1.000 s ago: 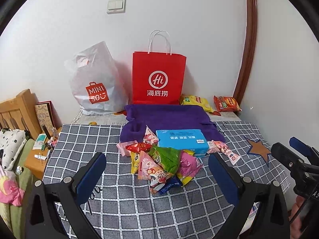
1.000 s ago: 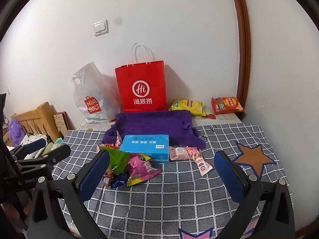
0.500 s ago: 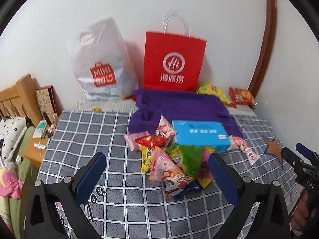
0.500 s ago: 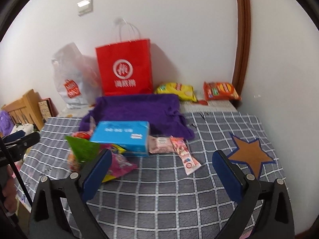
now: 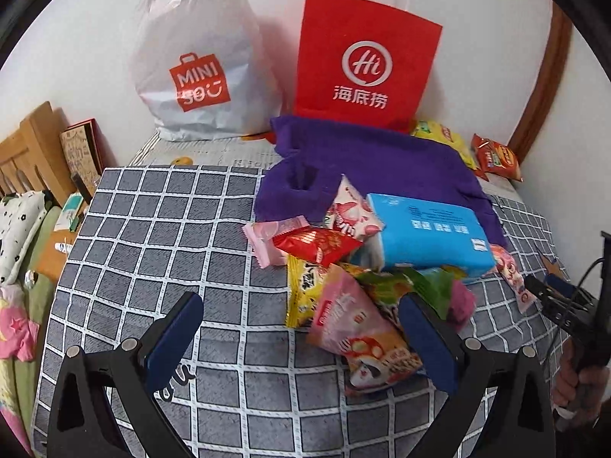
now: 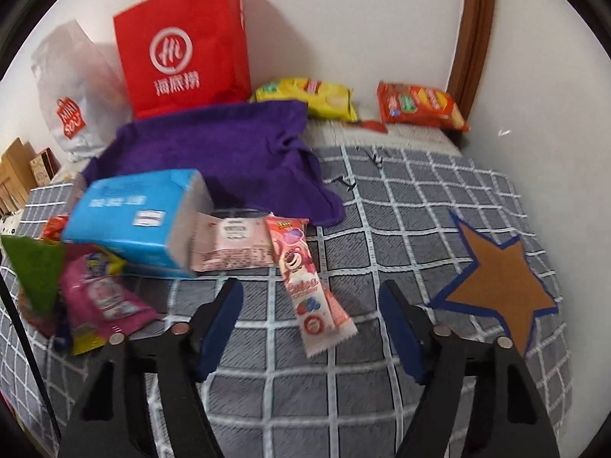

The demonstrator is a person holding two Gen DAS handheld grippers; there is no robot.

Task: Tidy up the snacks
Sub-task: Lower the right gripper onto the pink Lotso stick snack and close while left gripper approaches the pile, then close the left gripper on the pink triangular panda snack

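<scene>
Snacks heaped mid-tabletop [image 5: 152,229], against the front edge of a purple towel [image 5: 382,160] and around a blue tissue pack [image 5: 427,233]. Left tongs [image 5: 301,328] spread wide and empty, hovering low over the near side of the heap, right blade beside a pink pouch [image 5: 355,328]. Right tongs [image 6: 311,324] likewise spread and empty, straddling the lower end of a long pink bar wrapper [image 6: 305,282] lying apart from the heap toward the right edge.

Likely light, crinkly foil and film packets throughout: soft, slick, easily crushed, prone to sliding under a squeeze. Best taken by a flat sealed end or pinched across the narrow width, gently, not over the puffed middle. Bar wrapper the easiest pick: alone, flat, nothing on top. Red packet [image 5: 317,244] and yellow packet [image 5: 305,290] overlapped by neighbours, apt to drag others along. Tissue pack bulkier yet soft, probably too broad for a single pinch across its long side.

Two chip bags, yellow [image 6: 309,95] and orange [image 6: 418,107], at the far right corner by the wall, well apart from the heap. Red paper bag [image 5: 362,57] and white plastic bag [image 5: 198,68] upright along the far edge.
</scene>
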